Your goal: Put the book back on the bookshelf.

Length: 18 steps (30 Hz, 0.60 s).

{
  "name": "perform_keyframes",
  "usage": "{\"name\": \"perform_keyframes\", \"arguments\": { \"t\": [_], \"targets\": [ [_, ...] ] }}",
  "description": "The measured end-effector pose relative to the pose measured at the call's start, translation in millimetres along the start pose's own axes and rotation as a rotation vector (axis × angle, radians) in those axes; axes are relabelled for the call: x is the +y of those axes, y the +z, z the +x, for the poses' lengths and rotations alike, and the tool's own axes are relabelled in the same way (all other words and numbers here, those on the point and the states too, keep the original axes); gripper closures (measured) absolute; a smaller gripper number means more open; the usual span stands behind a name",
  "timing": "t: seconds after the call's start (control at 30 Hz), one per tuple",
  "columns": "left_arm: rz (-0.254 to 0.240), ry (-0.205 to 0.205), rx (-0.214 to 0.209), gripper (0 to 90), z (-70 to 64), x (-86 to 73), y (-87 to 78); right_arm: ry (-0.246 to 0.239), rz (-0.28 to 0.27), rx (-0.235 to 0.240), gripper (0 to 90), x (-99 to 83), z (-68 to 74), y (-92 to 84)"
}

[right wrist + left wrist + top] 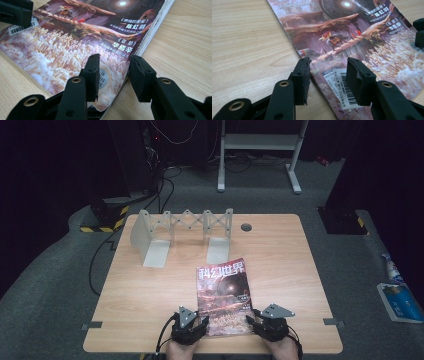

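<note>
Bare surface (280, 250) lies open at 3 and 9 o'clock of the magazine (223, 295); the grey expanding rack (182, 232) blocks 11 o'clock.

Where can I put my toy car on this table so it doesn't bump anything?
Bare wood lies left and right of the magazine. It's crowded behind, by the rack, and at the near edge, by both grippers, left and right.
</note>
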<state>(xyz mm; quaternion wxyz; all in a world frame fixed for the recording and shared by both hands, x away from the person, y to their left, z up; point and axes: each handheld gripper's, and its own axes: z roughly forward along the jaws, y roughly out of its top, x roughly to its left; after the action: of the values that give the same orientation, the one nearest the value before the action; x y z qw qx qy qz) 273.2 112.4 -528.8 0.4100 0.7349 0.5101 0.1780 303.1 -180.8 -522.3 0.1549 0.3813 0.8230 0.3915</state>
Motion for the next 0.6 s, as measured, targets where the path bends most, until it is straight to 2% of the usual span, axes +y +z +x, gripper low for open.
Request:
{"name": "perform_keyframes", "arguments": {
  "t": [0.13, 0.17, 0.23, 0.33, 0.47, 0.53, 0.6],
  "targets": [
    [-0.002, -0.017, -0.015, 53.6, 1.8, -0.4, -0.1, 0.014, -0.012, 0.018, 59.9, -2.3, -1.8, 0.0],
    [-0.002, -0.019, -0.016, 52.6, 2.0, 0.0, 0.4, 0.005, -0.020, 0.012, 59.9, -3.2, -1.2, -0.2],
    [0.004, -0.039, -0.019, 48.8, 3.0, 2.2, 1.4, -0.050, -0.041, -0.021, 59.8, -4.9, 3.6, -1.1],
    [0.001, -0.080, -0.018, 43.3, 5.4, 5.4, 4.0, -0.062, -0.036, -0.028, 61.0, -2.7, 2.8, -2.6],
    [0.003, -0.091, -0.017, 41.2, 12.4, 11.7, 9.8, -0.044, -0.051, -0.024, 59.0, 3.1, -5.9, -6.0],
    [0.007, -0.107, -0.016, 40.4, 16.1, 15.9, 13.3, -0.024, -0.057, -0.016, 57.7, 5.5, -10.2, -5.9],
    [0.009, -0.105, -0.011, 40.0, 18.7, 19.6, 16.9, -0.005, -0.060, -0.005, 57.3, 8.6, -15.3, -4.1]
  ]
}}
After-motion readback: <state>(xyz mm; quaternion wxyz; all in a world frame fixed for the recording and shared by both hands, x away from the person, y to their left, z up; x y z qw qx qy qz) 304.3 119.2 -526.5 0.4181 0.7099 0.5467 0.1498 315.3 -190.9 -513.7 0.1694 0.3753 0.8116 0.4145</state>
